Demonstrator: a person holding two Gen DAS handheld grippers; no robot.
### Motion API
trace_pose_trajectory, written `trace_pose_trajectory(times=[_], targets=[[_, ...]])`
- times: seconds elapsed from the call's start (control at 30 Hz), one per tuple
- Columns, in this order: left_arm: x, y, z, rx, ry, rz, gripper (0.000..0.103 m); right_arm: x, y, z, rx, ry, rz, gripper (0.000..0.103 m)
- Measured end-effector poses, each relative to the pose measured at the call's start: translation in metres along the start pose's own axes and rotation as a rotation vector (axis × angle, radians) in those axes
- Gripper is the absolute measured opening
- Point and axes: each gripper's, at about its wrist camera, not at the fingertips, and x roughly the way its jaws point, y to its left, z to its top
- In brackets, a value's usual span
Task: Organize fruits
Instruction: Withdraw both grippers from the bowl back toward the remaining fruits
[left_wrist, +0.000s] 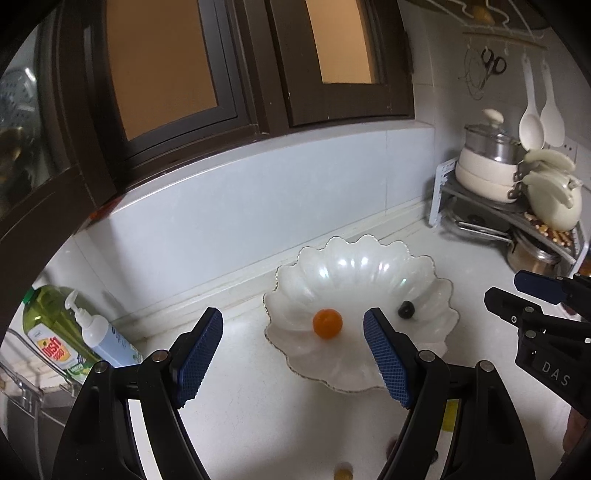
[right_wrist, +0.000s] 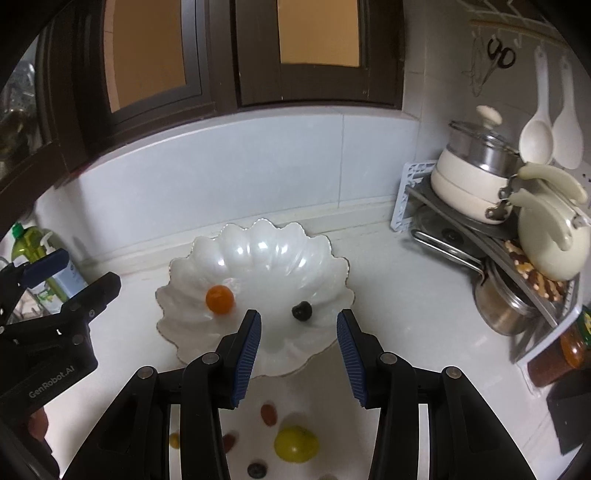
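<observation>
Since most of the fruit is still loose on the bench (right_wrist: 406, 295) right under the right tool (right_wrist: 299, 354), namely a yellow-green fruit (right_wrist: 296, 444), some small reddish ones (right_wrist: 269, 414) and a blueberry (right_wrist: 256, 470), I'd call this early days. Both tools are empty, the left tool (left_wrist: 293, 356) spread wider. Just past their tips sits the shell dish (right_wrist: 258, 236), holding only an orange fruit (right_wrist: 219, 299) and a dark berry (right_wrist: 302, 311).

Each black tool (left_wrist: 293, 354) has ribbed blue pads (left_wrist: 201, 354), silver pivot screws, and white lettering.
</observation>
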Motion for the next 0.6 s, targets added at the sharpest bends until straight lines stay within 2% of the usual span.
trace_pose_trajectory(times=[0.2,0.27,0.33,0.6], targets=[[-0.024,0.003,-0.015,-0.014,-0.009,-0.017,0.079,-0.029,0.007,-0.015,-0.016,-0.054,-0.027,0.044],[-0.029,0.003,-0.019,-0.018,-0.008,-0.023,0.084,-0.038,0.009,-0.02,-0.021,-0.066,-0.027,0.044],[-0.035,0.001,-0.025,-0.009,-0.011,-0.018,0.084,-0.044,0.011,-0.026,-0.023,-0.076,-0.03,0.044],[-0.058,-0.007,-0.049,0.004,-0.013,-0.034,0.084,-0.065,0.011,-0.05,-0.015,-0.076,-0.023,0.044]])
